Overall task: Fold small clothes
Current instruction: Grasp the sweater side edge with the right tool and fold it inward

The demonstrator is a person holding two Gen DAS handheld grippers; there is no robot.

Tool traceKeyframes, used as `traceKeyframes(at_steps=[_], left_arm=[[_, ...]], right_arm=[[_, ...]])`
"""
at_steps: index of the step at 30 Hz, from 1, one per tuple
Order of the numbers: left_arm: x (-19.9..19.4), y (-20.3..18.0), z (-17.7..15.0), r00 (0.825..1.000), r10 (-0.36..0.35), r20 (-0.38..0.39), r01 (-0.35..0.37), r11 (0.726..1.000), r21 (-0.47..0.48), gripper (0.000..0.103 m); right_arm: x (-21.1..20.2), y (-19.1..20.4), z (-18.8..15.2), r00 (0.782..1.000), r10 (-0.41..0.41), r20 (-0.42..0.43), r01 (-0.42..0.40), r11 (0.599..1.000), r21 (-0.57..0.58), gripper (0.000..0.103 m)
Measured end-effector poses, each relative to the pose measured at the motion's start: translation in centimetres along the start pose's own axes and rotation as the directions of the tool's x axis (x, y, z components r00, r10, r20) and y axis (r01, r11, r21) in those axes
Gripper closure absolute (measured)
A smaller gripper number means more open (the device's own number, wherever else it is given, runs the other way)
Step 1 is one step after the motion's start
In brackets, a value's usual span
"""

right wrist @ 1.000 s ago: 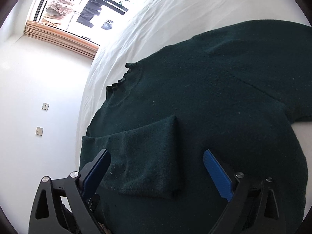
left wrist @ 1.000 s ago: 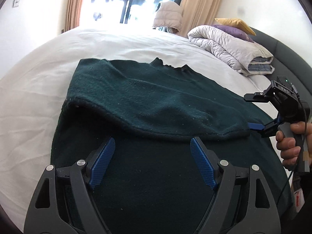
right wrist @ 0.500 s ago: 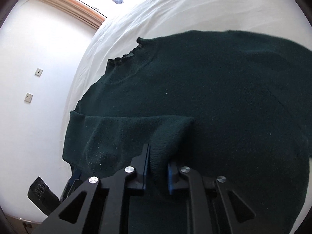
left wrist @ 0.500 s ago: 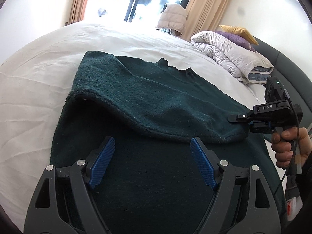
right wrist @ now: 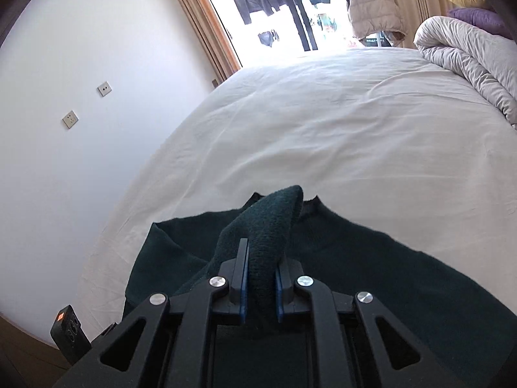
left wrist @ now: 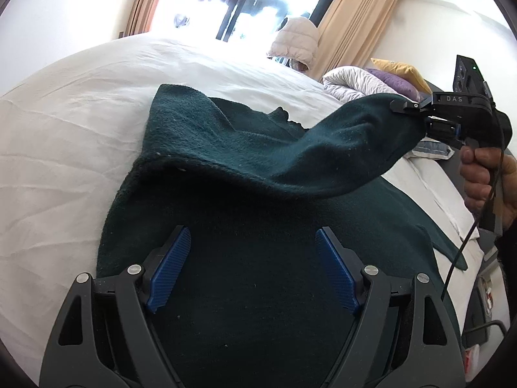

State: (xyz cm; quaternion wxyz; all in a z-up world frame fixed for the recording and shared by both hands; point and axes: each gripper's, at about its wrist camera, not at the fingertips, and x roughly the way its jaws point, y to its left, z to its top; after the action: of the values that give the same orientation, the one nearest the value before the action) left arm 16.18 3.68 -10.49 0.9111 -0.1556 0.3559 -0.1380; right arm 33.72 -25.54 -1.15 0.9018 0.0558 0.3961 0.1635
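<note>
Left wrist view. Left gripper (left wrist: 252, 270): jaws spread wide, blue pads (left wrist: 169, 271) apart, nothing between them; it hovered over the near part of the dark green sweater (left wrist: 245, 291). The sweater lay flat on the white bed sheet (left wrist: 71, 123), filling the space between and ahead of the open fingers, its neckline at the far end. Sleeve (left wrist: 339, 148): raised off the sweater's body, running up and to the right of the left gripper. Right gripper (left wrist: 416, 119): ahead and to the right, above the bed, clenched on the sleeve's end. Hand (left wrist: 484, 177) wrapped around that gripper's handle, a black cable hanging below it. Folded grey duvet (left wrist: 355, 84) and purple and yellow pillows (left wrist: 397, 77): well beyond, near the right gripper. Window with tan curtains (left wrist: 355, 16): far ahead.

Right wrist view. Right gripper (right wrist: 261, 283): jaws drawn close, pads pressing on the sleeve (right wrist: 268, 226), which bulged up ahead of the fingertips. Sweater (right wrist: 371, 274): spread below and to both sides of the fingers. Bed sheet (right wrist: 307, 123): beyond the fingertips. Duvet (right wrist: 468, 55): far right. Wall sockets (right wrist: 87, 103): on the white wall at left. Small black device with an orange light (right wrist: 68, 333): low at left.
</note>
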Motion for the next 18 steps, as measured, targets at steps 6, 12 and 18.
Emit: traceKeyframes(at_steps=[6, 12, 18], left_arm=[[0.1, -0.1, -0.1, 1.0, 0.003, 0.001, -0.003, 1.0, -0.002, 0.024], [0.1, -0.3, -0.1, 1.0, 0.01, -0.001, -0.01, 1.0, 0.001, 0.024], [-1.8, -0.6, 2.1, 0.998, 0.001, 0.056, 0.002, 0.998, -0.062, 0.024]], right_arm=[[2.5, -9.5, -4.6, 0.994, -0.048, -0.1, 0.067, 0.978, 0.197, 0.089], [5.1, -11.0, -7.8, 0.982, -0.084, -0.167, 0.123, 0.965, 0.233, 0.083], [4.3, -9.7, -7.2, 0.983, -0.082, -0.166, 0.118, 0.969, 0.219, 0.082]])
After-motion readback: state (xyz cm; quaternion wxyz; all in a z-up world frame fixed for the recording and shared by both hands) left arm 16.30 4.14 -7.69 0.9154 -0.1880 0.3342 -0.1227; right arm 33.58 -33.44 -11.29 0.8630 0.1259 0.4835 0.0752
